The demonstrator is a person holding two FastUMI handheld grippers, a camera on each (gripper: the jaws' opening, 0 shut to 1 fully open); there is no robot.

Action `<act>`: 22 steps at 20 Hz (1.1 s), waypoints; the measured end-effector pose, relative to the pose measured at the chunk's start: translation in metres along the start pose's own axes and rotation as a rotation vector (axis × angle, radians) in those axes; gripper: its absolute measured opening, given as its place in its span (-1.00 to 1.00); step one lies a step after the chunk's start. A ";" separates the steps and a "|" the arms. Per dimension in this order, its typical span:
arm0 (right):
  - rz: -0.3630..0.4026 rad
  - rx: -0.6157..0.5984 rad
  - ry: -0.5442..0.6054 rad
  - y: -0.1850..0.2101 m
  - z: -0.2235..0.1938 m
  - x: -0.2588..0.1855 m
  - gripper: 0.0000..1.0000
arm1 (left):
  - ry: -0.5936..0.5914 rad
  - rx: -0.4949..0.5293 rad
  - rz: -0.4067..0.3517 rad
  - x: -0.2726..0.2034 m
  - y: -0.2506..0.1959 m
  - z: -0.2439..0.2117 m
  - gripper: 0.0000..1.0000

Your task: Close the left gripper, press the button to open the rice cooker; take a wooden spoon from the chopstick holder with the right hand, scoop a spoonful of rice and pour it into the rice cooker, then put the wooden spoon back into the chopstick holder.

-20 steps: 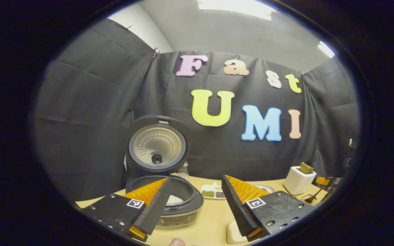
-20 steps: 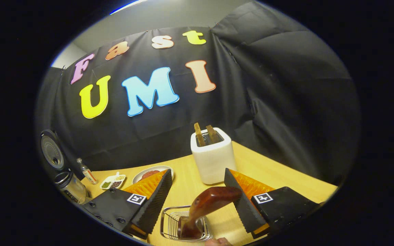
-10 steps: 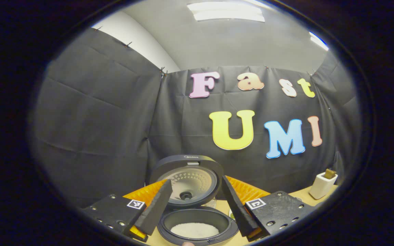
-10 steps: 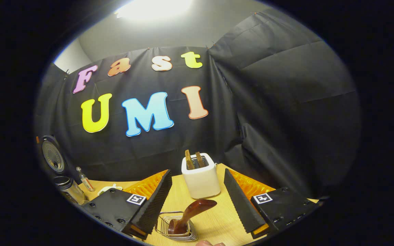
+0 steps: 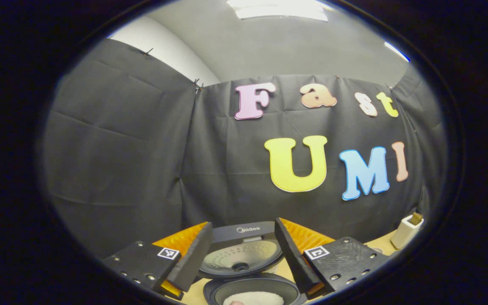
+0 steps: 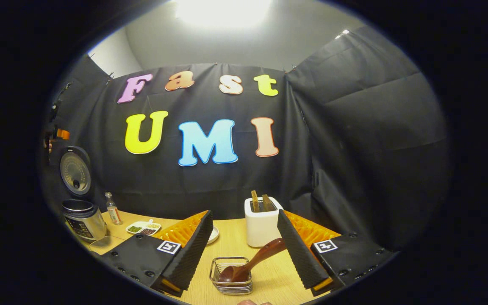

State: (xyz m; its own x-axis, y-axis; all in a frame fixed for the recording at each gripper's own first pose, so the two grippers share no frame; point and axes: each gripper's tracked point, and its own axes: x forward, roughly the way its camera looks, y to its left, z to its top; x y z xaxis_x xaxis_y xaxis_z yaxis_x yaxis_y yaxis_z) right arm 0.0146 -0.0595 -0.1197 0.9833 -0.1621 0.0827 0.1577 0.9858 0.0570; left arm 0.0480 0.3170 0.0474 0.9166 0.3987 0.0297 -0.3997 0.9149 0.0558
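The rice cooker stands open in the left gripper view, its lid (image 5: 244, 256) raised behind the pot (image 5: 216, 292), which holds white rice (image 5: 261, 298). My left gripper (image 5: 242, 223) is open just in front of it, the lid showing between its fingers. In the right gripper view the wooden spoon (image 6: 254, 262) rests bowl-down in the wire chopstick holder (image 6: 231, 277), its handle leaning right toward one finger. My right gripper (image 6: 244, 213) hangs open above and behind the holder, apart from the spoon. The cooker (image 6: 81, 220) also appears at the far left there.
A white toaster (image 6: 262, 222) with two slices stands on the wooden table (image 6: 231, 243) behind the holder, also seen as the toaster (image 5: 405, 231) at right. A small bottle (image 6: 110, 207), a divided dish (image 6: 142, 228) and a plate (image 6: 213, 234) sit between cooker and toaster.
My right gripper has drawn back from the holder, so the spoon now looks smaller and farther off. The left gripper has swung to face the open cooker, which now sits low between its fingers.
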 end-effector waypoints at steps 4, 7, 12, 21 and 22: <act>0.066 -0.036 -0.008 0.026 0.007 -0.014 0.95 | 0.051 0.034 0.028 0.052 0.006 0.001 0.75; 0.091 -0.003 0.002 0.037 0.007 -0.022 0.95 | 0.109 -0.048 0.037 0.080 0.007 -0.018 0.76; 0.112 -0.010 -0.007 0.046 0.005 -0.025 0.95 | 0.160 0.050 0.086 0.109 0.010 -0.047 0.75; 0.159 -0.006 0.081 0.058 -0.028 -0.016 0.94 | 0.208 0.012 0.080 0.079 -0.006 -0.054 0.99; 0.179 -0.007 0.091 0.062 -0.031 -0.015 0.96 | 0.213 0.017 0.076 0.066 -0.011 -0.058 0.90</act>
State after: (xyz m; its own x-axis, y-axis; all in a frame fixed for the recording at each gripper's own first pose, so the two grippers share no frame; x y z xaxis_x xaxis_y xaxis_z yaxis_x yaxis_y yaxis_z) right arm 0.0122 0.0057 -0.1487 0.9998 0.0198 0.0007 -0.0198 0.9989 0.0420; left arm 0.1132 0.3367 -0.0089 0.8638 0.4720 -0.1764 -0.4657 0.8815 0.0782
